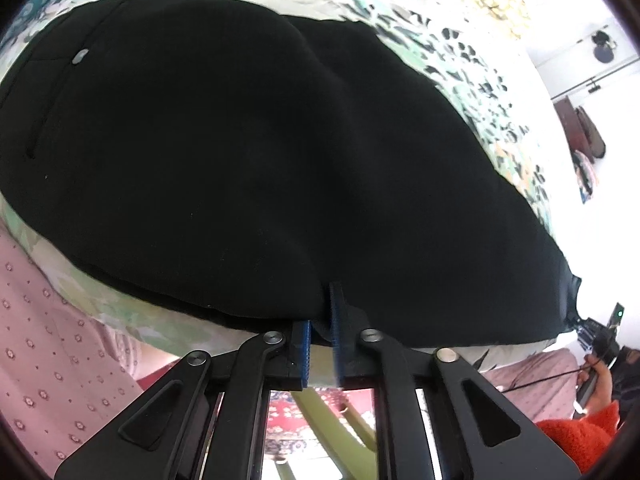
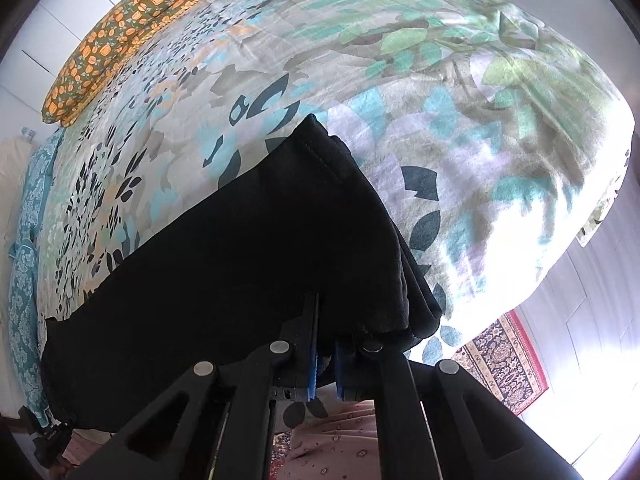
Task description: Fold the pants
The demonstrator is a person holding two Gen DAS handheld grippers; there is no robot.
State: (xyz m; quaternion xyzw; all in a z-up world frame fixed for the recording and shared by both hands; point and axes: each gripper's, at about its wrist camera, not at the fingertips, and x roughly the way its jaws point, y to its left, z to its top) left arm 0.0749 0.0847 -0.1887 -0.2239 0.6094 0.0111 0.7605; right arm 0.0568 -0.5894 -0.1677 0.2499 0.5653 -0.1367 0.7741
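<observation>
Black pants (image 1: pixel 240 152) lie flat on a floral bedspread (image 1: pixel 460 60), filling most of the left wrist view, with a pocket slit and small rivet at the far left. My left gripper (image 1: pixel 320 320) is shut on the near edge of the pants, blue pads pinching the cloth. In the right wrist view the pants (image 2: pixel 240 248) stretch left across the bedspread (image 2: pixel 440 100), with a stitched hem at the top. My right gripper (image 2: pixel 326 344) is shut on the near edge of the pants by their layered right end.
An orange floral pillow (image 2: pixel 120 36) lies at the bed's far left end. A patterned rug (image 2: pixel 504 364) covers the floor beside the bed. Pink dotted fabric (image 1: pixel 48 340) hangs at the bed's near side. The other gripper (image 1: pixel 600 344) shows at the far right of the left wrist view.
</observation>
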